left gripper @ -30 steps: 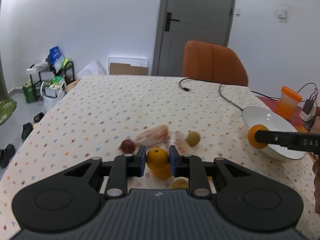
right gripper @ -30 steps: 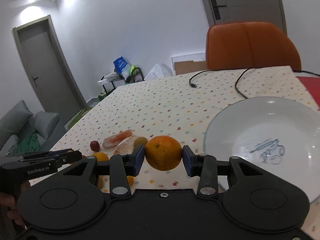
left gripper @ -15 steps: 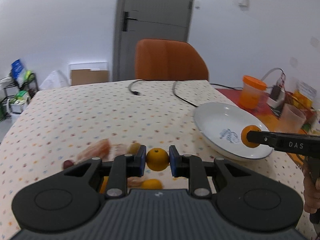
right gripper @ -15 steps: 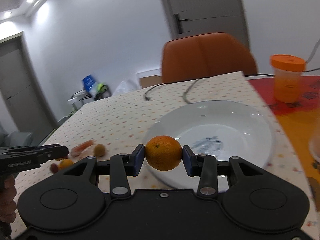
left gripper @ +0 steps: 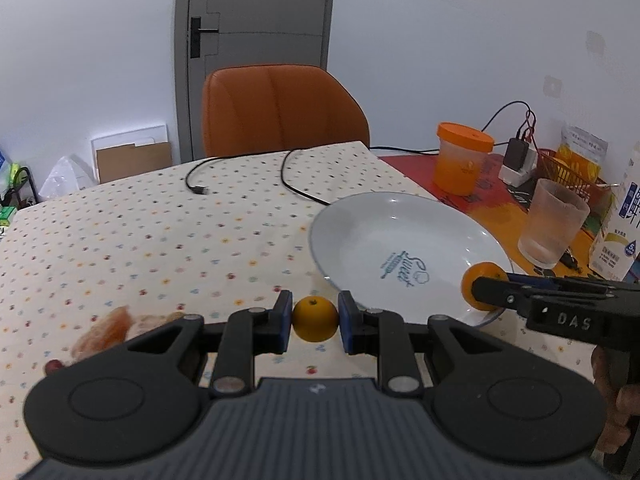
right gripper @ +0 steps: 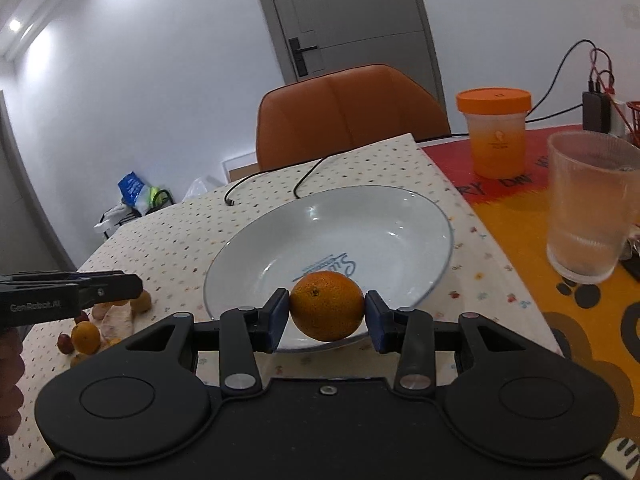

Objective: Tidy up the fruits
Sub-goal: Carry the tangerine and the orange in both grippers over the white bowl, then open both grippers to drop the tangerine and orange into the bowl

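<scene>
My left gripper is shut on a small orange and holds it above the tablecloth, just left of the white plate. My right gripper is shut on a larger orange and holds it over the near rim of the plate. The right gripper with its orange also shows in the left wrist view at the plate's near right rim. Several loose fruits and peeled pieces lie on the cloth to the left.
A frosted glass and an orange-lidded jar stand right of the plate. A black cable lies behind it. An orange chair stands at the far edge. A milk carton is at far right.
Both grippers have swung right with their oranges, away from the fruit pile toward the plate. The right orange is now over the plate's near rim.
</scene>
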A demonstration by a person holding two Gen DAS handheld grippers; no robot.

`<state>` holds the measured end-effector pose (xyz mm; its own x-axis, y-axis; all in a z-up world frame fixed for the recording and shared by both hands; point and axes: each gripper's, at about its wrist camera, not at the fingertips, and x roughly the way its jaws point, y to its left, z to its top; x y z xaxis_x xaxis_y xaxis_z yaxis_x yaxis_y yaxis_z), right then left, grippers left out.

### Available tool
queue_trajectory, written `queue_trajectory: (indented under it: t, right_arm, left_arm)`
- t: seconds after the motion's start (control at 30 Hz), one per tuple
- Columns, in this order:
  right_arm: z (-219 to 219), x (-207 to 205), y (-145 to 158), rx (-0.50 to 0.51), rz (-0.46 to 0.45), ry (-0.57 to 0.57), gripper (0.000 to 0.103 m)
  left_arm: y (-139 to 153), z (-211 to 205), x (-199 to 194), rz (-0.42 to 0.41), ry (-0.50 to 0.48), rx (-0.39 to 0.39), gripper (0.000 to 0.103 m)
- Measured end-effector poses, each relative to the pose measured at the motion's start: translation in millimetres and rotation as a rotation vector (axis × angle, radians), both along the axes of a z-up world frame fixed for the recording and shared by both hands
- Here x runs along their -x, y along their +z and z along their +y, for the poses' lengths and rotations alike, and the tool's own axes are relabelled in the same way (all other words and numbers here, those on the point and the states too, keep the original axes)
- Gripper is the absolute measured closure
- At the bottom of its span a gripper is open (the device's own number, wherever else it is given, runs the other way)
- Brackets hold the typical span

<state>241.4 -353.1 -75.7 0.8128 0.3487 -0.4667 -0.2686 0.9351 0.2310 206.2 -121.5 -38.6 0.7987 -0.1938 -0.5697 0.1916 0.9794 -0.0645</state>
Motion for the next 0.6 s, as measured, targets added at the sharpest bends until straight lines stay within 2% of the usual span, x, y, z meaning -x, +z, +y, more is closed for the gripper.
queue_trajectory:
  t: [0.17, 0.37, 0.6]
  right_arm:
    - [2, -4, -1, 0.032, -0.013, -0.005, 0.063]
    - [1, -7, -4, 0.023, -0.021, -0.005, 0.059]
    - [-2, -1, 0, 0.012, -0.032, 0.007, 0.059]
  left_arm:
    - [-2, -15, -8, 0.004, -0.014, -0.001, 0.08]
    - [-5, -29, -17, 0.01, -0.03, -0.011, 0.08]
    - [-5, -43, -22, 0.008, -0.046, -0.006, 0.08]
